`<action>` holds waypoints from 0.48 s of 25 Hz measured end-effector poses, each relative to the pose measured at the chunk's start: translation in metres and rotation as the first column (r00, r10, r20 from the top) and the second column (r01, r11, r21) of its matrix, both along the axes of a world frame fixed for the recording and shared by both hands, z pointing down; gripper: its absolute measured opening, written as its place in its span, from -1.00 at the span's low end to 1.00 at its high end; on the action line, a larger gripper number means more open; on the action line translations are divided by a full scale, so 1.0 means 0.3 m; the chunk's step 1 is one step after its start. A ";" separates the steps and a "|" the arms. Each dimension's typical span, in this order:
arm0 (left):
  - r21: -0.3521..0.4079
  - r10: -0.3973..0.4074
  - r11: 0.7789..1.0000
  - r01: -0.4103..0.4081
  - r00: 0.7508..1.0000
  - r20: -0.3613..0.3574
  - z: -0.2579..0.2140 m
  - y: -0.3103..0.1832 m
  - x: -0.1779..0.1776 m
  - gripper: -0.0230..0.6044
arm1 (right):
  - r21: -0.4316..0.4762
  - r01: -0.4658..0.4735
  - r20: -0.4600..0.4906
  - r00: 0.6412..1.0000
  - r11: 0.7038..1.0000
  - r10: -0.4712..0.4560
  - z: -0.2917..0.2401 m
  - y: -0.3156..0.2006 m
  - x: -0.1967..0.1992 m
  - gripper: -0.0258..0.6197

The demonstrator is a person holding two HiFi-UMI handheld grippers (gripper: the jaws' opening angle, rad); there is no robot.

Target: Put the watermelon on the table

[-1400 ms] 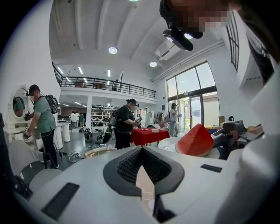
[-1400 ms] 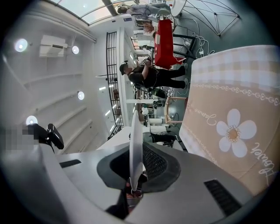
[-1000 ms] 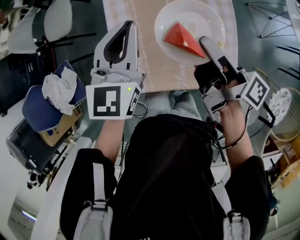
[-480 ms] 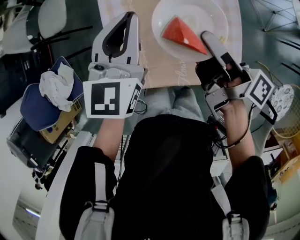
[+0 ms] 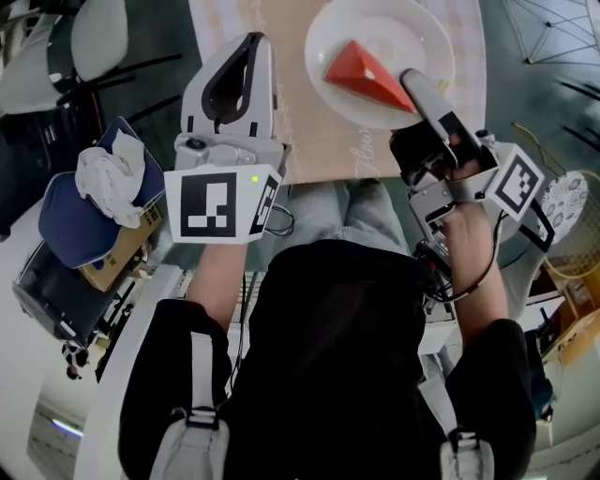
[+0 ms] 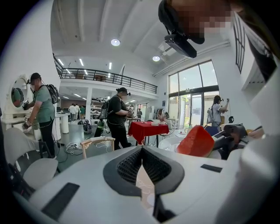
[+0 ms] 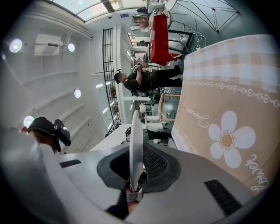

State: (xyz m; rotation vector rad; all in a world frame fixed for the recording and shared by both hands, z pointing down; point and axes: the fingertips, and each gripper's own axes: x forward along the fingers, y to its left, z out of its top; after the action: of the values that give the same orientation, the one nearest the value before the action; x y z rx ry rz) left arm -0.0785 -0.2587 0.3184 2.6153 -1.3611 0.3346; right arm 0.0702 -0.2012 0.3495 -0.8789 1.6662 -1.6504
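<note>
A red wedge of watermelon lies on a white plate in the upper right of the head view, its point aimed toward the right gripper. That gripper is closed on the plate's near rim, and its own view shows the rim edge-on, pinched between the two pads. Nothing else supports the plate. It hangs over a counter covered by a beige checked cloth with flowers, and the right gripper view shows a gap between plate and cloth, so it seems not yet set down. The left gripper is at the upper left of centre, beside the plate but clear of it, with its jaws closed together on nothing.

The main risk is the single-edge grip. The plate's weight pulls on one rim, so it could sag away from the pads or twist in them, and the slice could then slide across the smooth plate and off. Letting go before the plate rests flat would drop it. The closed left gripper, being this near, could knock the plate if it drifts right.
</note>
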 end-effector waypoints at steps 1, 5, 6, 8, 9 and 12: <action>-0.003 0.000 1.000 0.000 1.000 0.003 0.010 -0.002 -0.003 -0.89 | 0.009 0.003 -0.003 1.000 1.000 -0.003 0.006 -0.004 -0.001 -0.83; -0.026 0.010 1.000 -0.010 1.000 0.017 0.060 -0.010 -0.004 -0.89 | 0.005 0.011 -0.003 1.000 1.000 -0.011 0.056 -0.016 -0.002 -0.83; -0.030 0.014 0.999 -0.013 1.000 0.021 0.071 -0.013 -0.004 -0.89 | -0.001 0.010 -0.001 1.000 1.000 -0.010 0.071 -0.021 -0.003 -0.83; -0.038 0.019 0.999 -0.018 0.999 0.027 0.092 -0.016 -0.006 -0.89 | -0.012 0.008 0.001 1.000 1.000 -0.008 0.102 -0.029 -0.007 -0.83; -0.042 0.020 0.999 -0.019 0.999 0.029 0.104 -0.019 -0.009 -0.89 | -0.016 0.008 0.002 1.000 1.000 -0.008 0.118 -0.032 -0.009 -0.83; -0.057 0.019 0.998 -0.017 0.999 0.034 0.142 -0.031 -0.014 -0.89 | -0.021 0.007 0.012 1.000 1.000 -0.007 0.166 -0.034 -0.012 -0.83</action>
State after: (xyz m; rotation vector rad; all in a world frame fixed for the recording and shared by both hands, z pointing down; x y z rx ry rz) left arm -0.0828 -0.2680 0.3612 2.5887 -1.3190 0.4165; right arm 0.0667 -0.2115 0.3993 -0.8724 1.6488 -1.6774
